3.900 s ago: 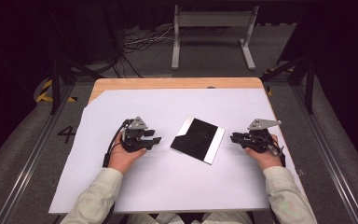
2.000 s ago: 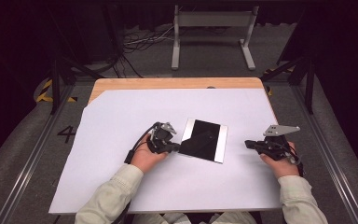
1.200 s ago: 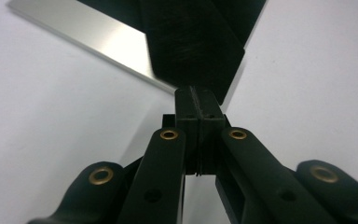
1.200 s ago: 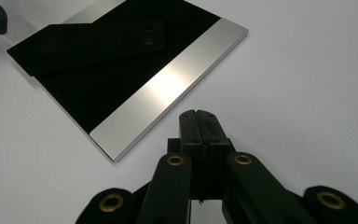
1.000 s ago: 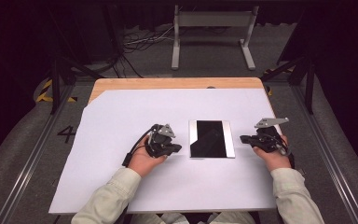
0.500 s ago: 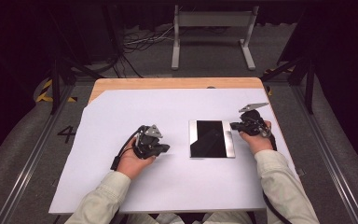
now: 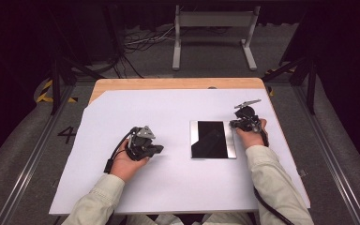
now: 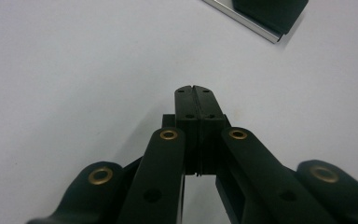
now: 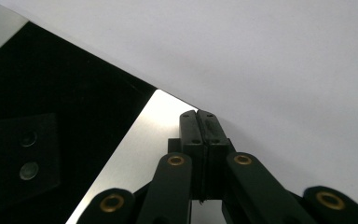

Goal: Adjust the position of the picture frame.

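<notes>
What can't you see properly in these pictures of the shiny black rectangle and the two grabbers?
- The black panel: in the left gripper view the top edge cuts it to one corner.
- In the right gripper view, the left and bottom edges cut it off.
- Whether the right gripper, shut, touches its silver strip: the jaws hide the contact.
- What the panel is: too small in the high view.
- The left gripper is shut.

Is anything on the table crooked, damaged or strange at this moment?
Nothing stands out. The black panel with silver edges lies flat and square to the white sheet. The right gripper is shut at the panel's far right corner; the left gripper is shut, apart from it.
</notes>
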Tool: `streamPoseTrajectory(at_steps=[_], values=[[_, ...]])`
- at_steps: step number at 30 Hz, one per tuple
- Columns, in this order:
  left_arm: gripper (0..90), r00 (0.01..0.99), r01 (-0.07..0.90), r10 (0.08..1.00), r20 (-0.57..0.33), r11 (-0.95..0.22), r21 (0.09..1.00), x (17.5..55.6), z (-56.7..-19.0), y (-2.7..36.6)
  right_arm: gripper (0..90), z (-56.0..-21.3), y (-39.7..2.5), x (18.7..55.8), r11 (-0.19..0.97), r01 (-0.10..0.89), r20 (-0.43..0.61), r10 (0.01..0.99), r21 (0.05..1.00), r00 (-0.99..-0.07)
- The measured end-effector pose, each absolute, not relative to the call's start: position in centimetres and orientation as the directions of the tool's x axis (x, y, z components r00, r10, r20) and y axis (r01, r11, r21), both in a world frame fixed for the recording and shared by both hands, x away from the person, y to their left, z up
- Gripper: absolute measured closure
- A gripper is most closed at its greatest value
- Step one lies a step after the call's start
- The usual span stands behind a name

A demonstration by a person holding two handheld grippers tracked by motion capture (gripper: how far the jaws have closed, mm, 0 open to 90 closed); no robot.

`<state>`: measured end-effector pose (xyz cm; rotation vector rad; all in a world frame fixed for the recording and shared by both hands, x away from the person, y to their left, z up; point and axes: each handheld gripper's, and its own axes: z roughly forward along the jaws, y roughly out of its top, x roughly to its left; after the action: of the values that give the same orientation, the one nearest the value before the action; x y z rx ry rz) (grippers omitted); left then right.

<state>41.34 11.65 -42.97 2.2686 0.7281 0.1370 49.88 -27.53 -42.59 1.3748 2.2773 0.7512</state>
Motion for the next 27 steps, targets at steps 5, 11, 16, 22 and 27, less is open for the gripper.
streamPoseTrajectory(at_steps=[5,11,16,22,27], values=[[90.0,0.834,0.461,0.539,-0.115,-0.567,0.682,41.3,-43.0,11.7,90.0,-42.6,-27.1,50.1,0.368,0.696,-0.027,0.894,0.617,-0.448],[90.0,0.826,0.479,0.549,-0.129,-0.562,0.674,41.5,-43.5,11.8,90.0,-42.7,-25.3,50.2,0.412,0.667,-0.032,0.863,0.621,-0.503],[90.0,0.827,0.478,0.547,-0.133,-0.556,0.680,41.6,-43.4,12.0,90.0,-42.7,-23.7,50.2,0.457,0.644,-0.037,0.831,0.614,-0.554],[90.0,0.826,0.477,0.548,-0.132,-0.555,0.682,41.7,-43.4,12.2,90.0,-42.8,-21.4,49.9,0.509,0.606,-0.034,0.782,0.612,-0.622],[90.0,0.817,0.495,0.557,-0.148,-0.546,0.676,41.7,-43.6,12.1,90.0,-42.8,-18.8,49.3,0.575,0.558,-0.064,0.729,0.598,-0.682]])
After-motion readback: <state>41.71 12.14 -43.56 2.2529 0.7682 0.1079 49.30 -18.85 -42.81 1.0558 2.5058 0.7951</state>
